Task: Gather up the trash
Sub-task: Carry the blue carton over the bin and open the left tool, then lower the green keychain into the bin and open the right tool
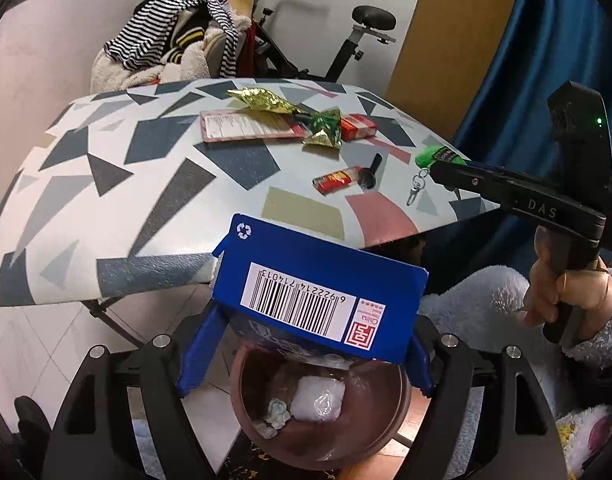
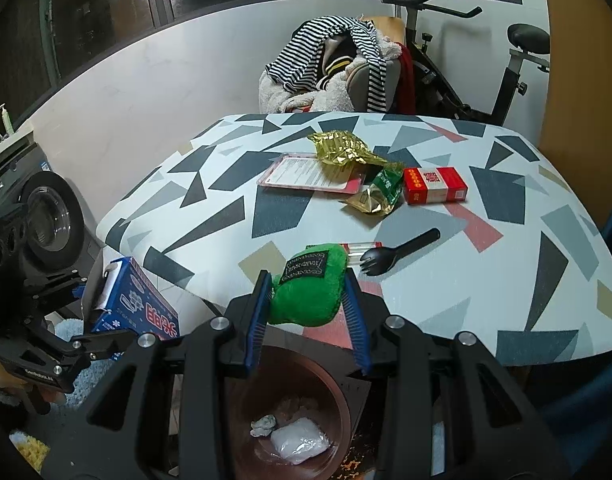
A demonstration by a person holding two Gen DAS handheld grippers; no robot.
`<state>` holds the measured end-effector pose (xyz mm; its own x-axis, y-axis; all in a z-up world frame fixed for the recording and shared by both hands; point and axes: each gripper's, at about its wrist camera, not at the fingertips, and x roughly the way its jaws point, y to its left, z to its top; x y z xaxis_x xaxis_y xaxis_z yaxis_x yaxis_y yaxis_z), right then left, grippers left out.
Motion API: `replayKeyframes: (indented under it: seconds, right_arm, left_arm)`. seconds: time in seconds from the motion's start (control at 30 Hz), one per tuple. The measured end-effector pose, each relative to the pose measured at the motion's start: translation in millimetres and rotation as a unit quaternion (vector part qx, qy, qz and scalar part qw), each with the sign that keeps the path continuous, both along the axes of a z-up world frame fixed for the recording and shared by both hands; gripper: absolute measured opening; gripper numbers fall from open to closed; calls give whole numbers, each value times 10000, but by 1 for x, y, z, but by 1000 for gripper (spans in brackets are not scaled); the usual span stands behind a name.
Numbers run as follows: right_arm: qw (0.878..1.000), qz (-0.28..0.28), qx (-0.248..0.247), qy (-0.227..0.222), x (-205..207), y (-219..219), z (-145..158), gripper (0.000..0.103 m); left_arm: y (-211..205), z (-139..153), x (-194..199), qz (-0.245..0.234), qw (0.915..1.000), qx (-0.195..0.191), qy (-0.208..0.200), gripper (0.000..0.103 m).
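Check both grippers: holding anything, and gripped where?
Left gripper: blue box, clamped across its side faces. Right gripper: green plush keychain, squeezed at its sides.

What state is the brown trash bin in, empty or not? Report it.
Not empty. The brown trash bin holds a clear plastic bag and crumpled paper at its bottom.

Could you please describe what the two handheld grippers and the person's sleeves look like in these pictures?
Both grippers are black, with angular cut-out arms, silver bolts and blue ribbed pads on the jaws. The right gripper bears white "DAS" lettering and a block with a green light. The left gripper carries a round fisheye lens. The sleeve is pale, fluffy fleece.
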<state>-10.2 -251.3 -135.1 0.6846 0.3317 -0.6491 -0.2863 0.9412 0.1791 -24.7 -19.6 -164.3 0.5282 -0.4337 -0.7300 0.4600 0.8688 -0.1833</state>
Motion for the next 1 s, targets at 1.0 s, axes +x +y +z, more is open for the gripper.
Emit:
replayKeyframes:
  seconds: [1.0]
  right_arm:
    - [9986, 210, -135, 461, -7, 17, -42, 38]
  left_arm:
    - [20, 30, -9, 564, 9944, -77, -886, 96]
